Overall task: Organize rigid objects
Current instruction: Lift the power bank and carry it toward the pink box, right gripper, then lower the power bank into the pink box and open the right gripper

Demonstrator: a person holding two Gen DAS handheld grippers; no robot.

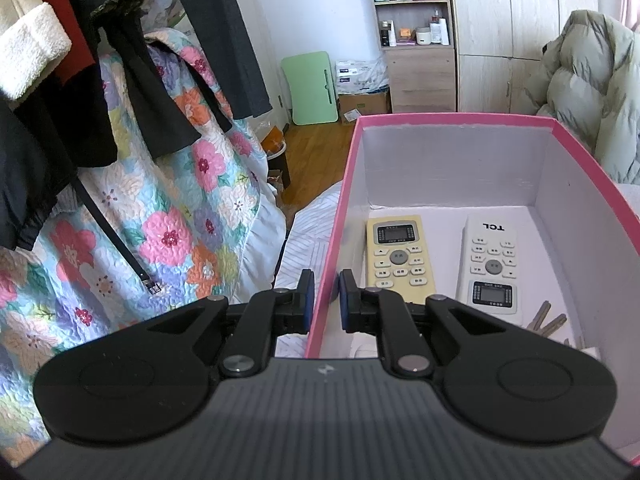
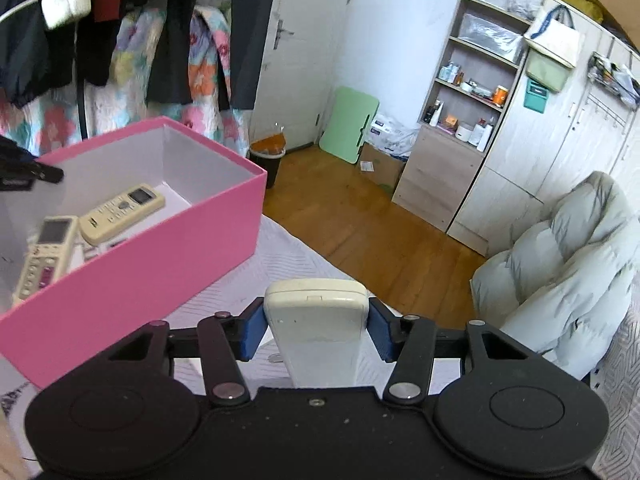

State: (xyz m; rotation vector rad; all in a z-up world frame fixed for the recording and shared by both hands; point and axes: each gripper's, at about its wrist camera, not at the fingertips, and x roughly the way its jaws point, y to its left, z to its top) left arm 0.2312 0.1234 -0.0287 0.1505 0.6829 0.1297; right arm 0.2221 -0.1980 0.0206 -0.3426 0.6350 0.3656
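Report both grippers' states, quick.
Left gripper: shut on the pink box wall.
Right gripper: shut on a white remote, outside the box.

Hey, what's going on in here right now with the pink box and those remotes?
A person with two handheld grippers is tidying remotes into a pink box on the bed. The left gripper is pinching the box's side wall. The right gripper holds a white remote outside the box. A yellowish remote, a white TCL remote and some keys already lie inside.
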